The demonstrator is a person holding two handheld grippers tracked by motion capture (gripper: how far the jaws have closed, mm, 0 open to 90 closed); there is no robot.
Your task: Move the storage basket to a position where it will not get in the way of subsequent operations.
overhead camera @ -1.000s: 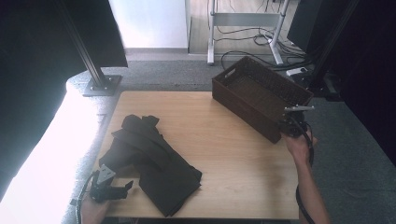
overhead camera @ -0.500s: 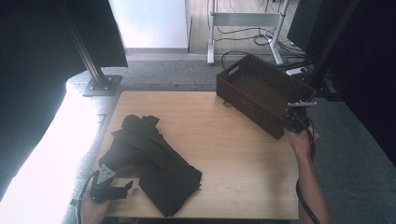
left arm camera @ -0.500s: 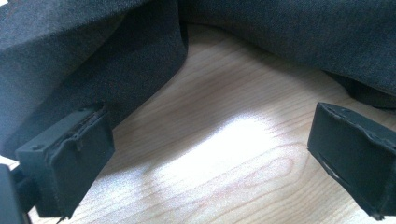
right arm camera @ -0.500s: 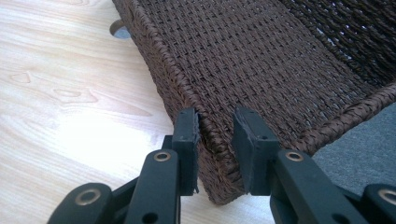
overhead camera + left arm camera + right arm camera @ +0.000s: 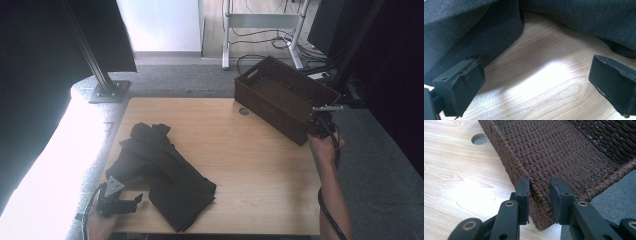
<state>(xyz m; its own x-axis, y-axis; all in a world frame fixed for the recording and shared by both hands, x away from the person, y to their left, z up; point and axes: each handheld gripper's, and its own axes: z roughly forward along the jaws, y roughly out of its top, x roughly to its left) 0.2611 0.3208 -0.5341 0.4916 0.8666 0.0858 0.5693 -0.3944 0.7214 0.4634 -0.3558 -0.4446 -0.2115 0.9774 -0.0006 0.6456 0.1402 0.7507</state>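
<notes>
Gripping the near corner, the right gripper (image 5: 539, 195) clamps the woven brown basket (image 5: 280, 95); left gripper (image 5: 122, 202) gapes beside the dark cloth (image 5: 165, 175).

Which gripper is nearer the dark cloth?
Left. The left gripper sits at the near edge of the cloth, jaws open over bare table beside it. The right gripper is across the table, its jaws straddling the basket corner.
</notes>
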